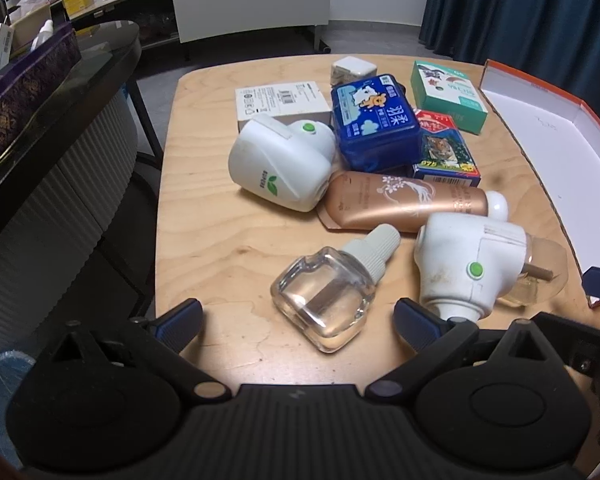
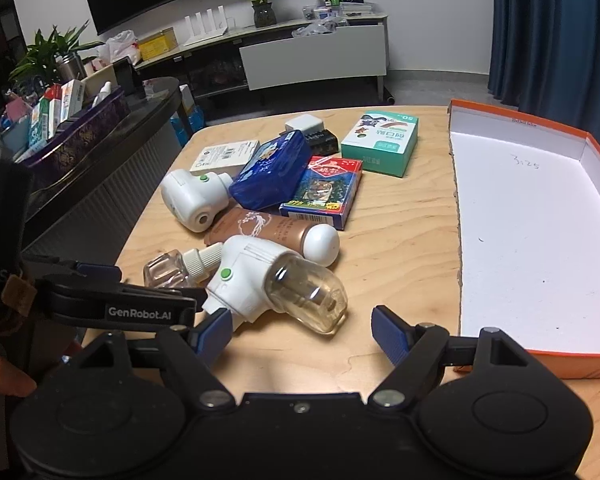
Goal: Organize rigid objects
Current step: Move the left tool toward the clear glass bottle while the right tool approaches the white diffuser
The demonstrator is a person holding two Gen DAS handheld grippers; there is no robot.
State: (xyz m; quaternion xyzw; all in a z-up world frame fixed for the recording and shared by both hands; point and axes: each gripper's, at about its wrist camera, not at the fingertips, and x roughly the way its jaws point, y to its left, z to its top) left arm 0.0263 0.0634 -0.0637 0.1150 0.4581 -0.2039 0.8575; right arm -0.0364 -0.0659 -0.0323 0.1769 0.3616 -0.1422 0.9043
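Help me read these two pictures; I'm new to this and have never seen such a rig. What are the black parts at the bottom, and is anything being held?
No robot here: a person holds a hand-held claw in each hand, each with a camera looking along its two fingers. One picture is from the left claw, the other from the right claw. Both are open and hold nothing. On the wooden table lies a clutter: two white plug-in diffusers, a clear refill bottle, a bronze tube, a blue tissue pack, a card box and a green box. Beside them sits an empty orange-rimmed box lid.
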